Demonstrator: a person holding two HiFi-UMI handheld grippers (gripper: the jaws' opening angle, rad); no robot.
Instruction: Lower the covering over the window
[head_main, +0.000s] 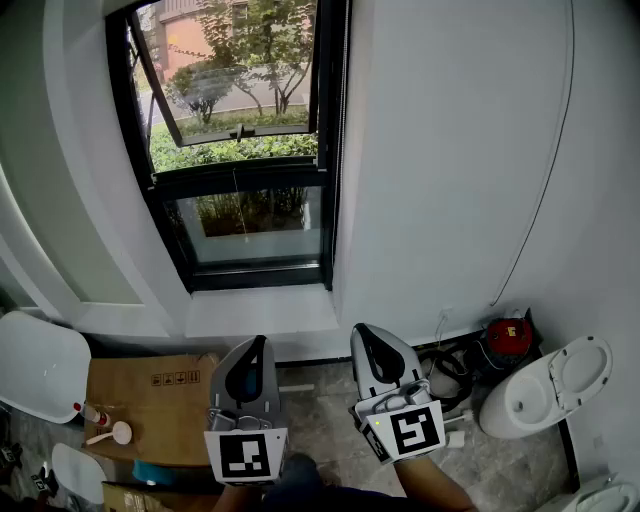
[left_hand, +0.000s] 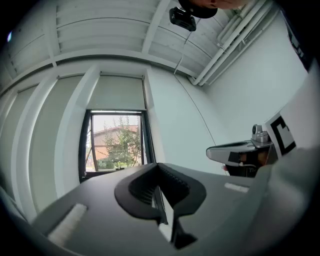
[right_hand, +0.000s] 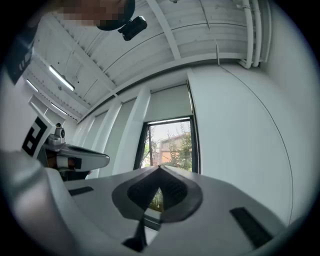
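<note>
The black-framed window (head_main: 240, 140) is in the white wall ahead, its upper sash tilted open, with trees outside. The pale roller covering (left_hand: 118, 92) hangs over only the top of the opening; it also shows in the right gripper view (right_hand: 172, 103). A thin cord (head_main: 548, 170) curves down the wall to the right of the window. My left gripper (head_main: 261, 341) and right gripper (head_main: 359, 329) are held side by side low in front of me, well short of the window. Both are shut, tips together and holding nothing (left_hand: 157, 165) (right_hand: 159, 168).
A white sill (head_main: 260, 310) runs under the window. On the floor are a cardboard box (head_main: 150, 392) at the left, a white tub (head_main: 35, 365) beyond it, a red device (head_main: 508, 338) with black cables, and a white toilet (head_main: 545, 385) at the right.
</note>
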